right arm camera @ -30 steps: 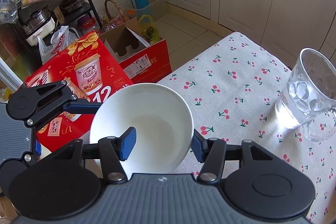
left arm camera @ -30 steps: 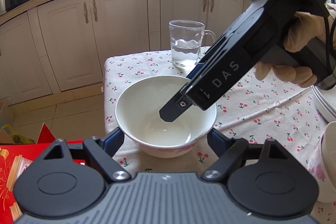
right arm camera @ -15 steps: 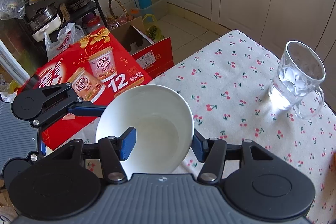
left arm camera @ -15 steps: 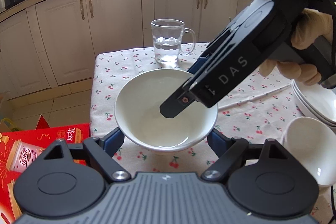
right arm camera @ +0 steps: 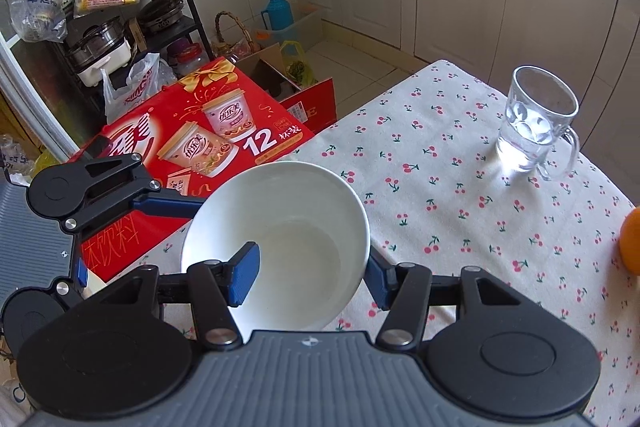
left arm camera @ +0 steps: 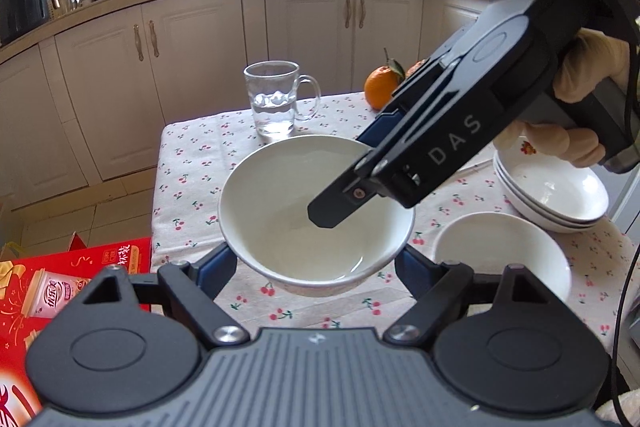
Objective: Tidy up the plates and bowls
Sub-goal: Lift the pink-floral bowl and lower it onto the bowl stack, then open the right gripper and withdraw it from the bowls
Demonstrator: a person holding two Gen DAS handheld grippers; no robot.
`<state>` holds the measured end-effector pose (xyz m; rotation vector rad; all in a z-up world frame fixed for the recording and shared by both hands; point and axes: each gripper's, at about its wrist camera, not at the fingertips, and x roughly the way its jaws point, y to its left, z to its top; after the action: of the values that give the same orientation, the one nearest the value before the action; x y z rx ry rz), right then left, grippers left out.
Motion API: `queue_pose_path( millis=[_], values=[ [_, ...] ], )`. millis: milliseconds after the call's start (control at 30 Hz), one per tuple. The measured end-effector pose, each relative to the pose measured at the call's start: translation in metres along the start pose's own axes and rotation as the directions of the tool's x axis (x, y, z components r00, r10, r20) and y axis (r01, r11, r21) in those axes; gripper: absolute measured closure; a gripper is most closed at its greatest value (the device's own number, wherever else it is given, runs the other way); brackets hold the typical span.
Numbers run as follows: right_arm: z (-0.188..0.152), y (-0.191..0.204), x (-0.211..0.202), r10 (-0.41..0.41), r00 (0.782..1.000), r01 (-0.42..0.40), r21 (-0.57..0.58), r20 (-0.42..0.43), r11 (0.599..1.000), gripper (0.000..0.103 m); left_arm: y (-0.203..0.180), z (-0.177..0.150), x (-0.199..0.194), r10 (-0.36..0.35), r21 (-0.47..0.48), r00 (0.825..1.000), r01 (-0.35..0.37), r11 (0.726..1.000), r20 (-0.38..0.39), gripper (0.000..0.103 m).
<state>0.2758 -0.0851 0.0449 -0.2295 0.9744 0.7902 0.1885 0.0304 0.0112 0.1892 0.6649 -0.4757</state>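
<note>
A white bowl (left arm camera: 316, 211) is carried above the near-left corner of the cherry-print tablecloth (left arm camera: 192, 163), cradled across its sides by the left gripper (left arm camera: 316, 267) and clamped at the rim by the right gripper (right arm camera: 308, 271). Nesting into the smaller bowl (left arm camera: 500, 255), just right, is judged next; a level descent is called for. Beyond, stacked plates (left arm camera: 552, 195) crowd the right edge.

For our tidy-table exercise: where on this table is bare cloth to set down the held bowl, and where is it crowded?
Free: the cloth bordered by glass mug, orange and held bowl. Crowded: the left wrist view's right side, stacked plates beside small bowl.
</note>
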Motion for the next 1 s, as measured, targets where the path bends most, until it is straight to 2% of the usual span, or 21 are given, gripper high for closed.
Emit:
queue_pose_path(
  millis=[533,1000],
  values=[
    [-0.055,0.022,-0.073,-0.035,0.996,0.034,0.014,0.078,0.999,0.042,-0.059,0.002,-0.04,-0.042,0.084,0.999,0.039,0.996,0.032,0.018],
    [-0.108,0.013,-0.105,-0.078,0.993,0.072,0.068,0.092,0.995,0.042,-0.102,0.0,-0.034,-0.111,0.119,0.994,0.11,0.987,0.001,0.017]
  ],
)
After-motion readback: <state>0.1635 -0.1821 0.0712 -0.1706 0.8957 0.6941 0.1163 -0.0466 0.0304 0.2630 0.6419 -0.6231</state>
